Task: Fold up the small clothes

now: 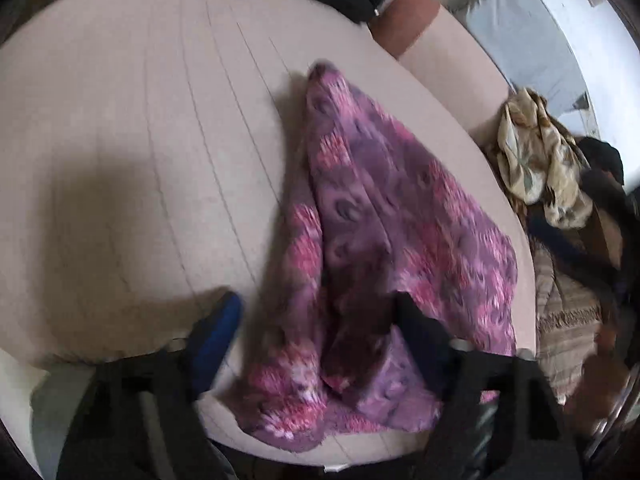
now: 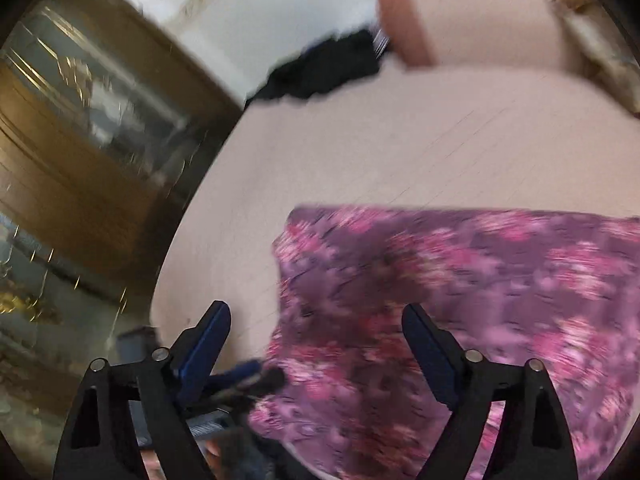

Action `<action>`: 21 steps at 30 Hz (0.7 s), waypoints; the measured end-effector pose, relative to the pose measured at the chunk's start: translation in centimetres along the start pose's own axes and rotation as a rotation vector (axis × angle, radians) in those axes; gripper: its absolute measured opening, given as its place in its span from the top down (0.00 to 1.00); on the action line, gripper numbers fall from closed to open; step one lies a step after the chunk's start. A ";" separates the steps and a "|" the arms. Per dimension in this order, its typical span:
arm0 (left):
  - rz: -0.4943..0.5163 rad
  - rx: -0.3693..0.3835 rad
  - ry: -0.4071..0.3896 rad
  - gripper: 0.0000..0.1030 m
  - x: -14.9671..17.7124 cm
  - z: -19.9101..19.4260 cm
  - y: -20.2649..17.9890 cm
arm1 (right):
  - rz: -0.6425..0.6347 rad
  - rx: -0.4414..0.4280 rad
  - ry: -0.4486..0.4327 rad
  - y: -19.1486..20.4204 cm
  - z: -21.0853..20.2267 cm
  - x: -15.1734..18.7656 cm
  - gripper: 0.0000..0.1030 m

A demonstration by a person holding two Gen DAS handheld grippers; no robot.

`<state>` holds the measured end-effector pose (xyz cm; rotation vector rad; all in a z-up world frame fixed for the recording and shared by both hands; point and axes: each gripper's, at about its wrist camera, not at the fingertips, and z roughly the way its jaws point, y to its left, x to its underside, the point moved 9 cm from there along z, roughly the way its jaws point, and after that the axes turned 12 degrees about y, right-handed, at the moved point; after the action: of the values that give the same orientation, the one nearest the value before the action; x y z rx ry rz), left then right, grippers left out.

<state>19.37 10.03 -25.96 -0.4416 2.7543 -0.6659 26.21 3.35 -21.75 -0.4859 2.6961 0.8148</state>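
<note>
Purple-pink garment (image 1: 384, 248) lies on the pale cushion (image 1: 140, 160), rumpled, one long ridge running toward 12 o'clock; I judge the folding barely begun. My left gripper (image 1: 316, 316) is spread, straddling the near hem, pads not pressing. My right gripper (image 2: 316, 332) is spread too, over the cloth's 9 o'clock edge. More clothes (image 1: 536, 160) wait at 3 o'clock.

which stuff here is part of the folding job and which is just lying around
Job:
purple cloth, spread on the pink cushion
left gripper, open
right gripper, open

Lying about:
black garment
floral cloth
striped fabric
brown bolster
</note>
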 end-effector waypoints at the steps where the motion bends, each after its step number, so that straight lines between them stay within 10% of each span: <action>1: 0.013 -0.009 -0.005 0.29 0.2 0.0 -0.2 | -0.006 0.012 0.031 0.3 1.0 -0.3 0.13; 2: 0.028 -0.017 0.001 0.29 0.5 0.2 -0.5 | -0.019 0.030 0.084 0.8 2.4 -0.6 0.13; 5: 0.057 0.023 0.035 0.86 1.0 1.1 -1.7 | -0.010 0.075 0.216 1.6 6.3 -1.0 0.14; 12: 0.042 0.092 -0.055 0.88 1.1 -0.3 -1.9 | -0.027 0.122 0.401 3.8 12.2 -1.3 0.30; 16: 0.121 0.028 -0.106 0.88 1.4 -1.0 -3.3 | -0.031 0.201 0.468 3.7 14.5 -0.7 0.50; 21: 0.153 -0.031 -0.133 0.88 1.6 -1.2 -4.2 | -0.164 0.315 0.467 3.8 15.9 0.7 0.51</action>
<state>18.44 6.36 -23.19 -0.2671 2.6432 -0.5364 26.79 15.31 -32.93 -0.8955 3.0659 0.2408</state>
